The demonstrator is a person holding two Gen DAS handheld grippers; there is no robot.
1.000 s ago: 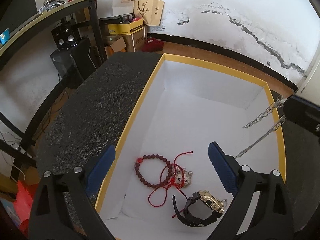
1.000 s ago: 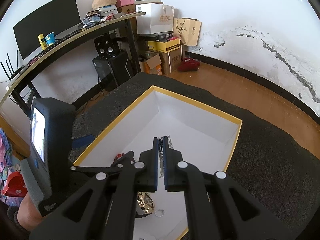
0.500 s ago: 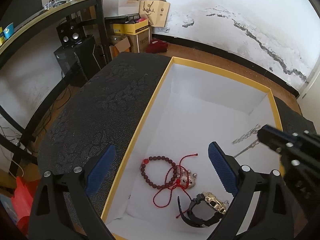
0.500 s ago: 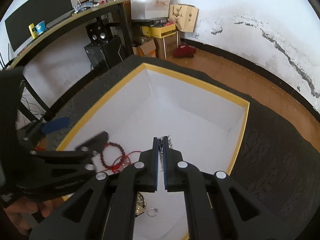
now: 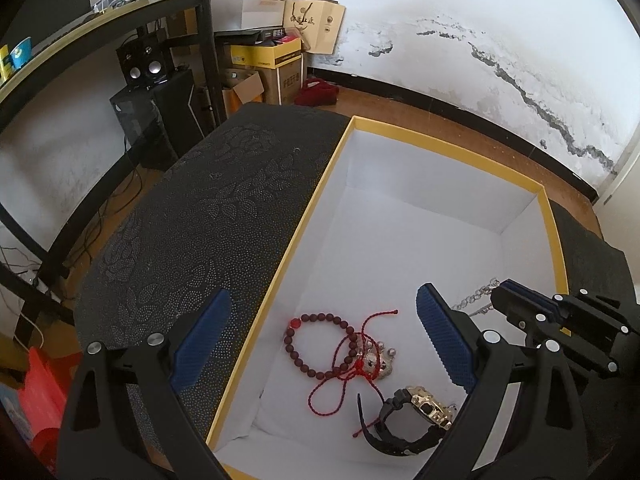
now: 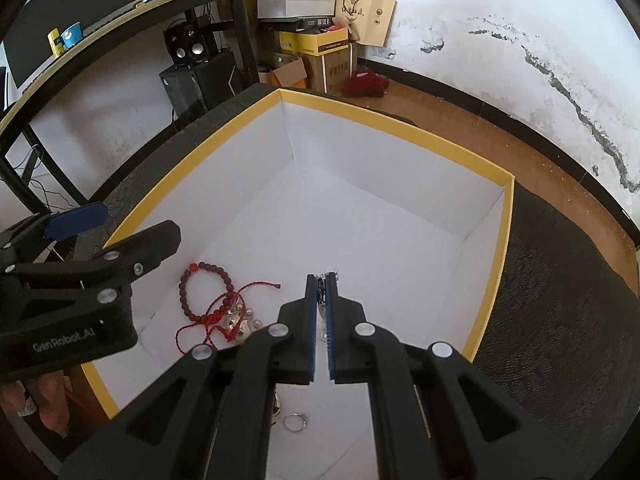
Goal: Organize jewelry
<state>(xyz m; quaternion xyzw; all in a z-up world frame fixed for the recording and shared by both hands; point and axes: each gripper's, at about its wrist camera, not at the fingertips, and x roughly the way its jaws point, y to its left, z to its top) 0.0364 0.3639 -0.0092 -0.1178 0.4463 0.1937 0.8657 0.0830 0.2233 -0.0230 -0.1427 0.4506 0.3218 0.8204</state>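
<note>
One silver chain [image 6: 322, 292] pinched between the closed jaws of the right gripper [image 6: 320, 286], inside the white box with the yellow rim [image 6: 400, 122], links dangling past the fingertips above the box floor. In the left wrist view, chain [image 5: 474, 300] trailing out of the right gripper [image 5: 505, 289] near the box's right wall. Left gripper [image 5: 320, 336] over the box's near left corner, jaws wide open, nothing between the blue pads [image 5: 444, 336]. On the box floor below: dark red bead bracelet [image 5: 316, 338], touching a tangled red cord bracelet [image 5: 352, 364] with silvery charms; just beside, black watch with gold face [image 5: 416, 420]. Small silver ring [image 6: 295, 422] apart, nearer the right gripper's body. Box on the dark patterned table [image 5: 208, 216]. Beyond: wooden floor [image 6: 480, 128], cardboard boxes [image 5: 272, 64], stained white wall [image 5: 480, 40].
</note>
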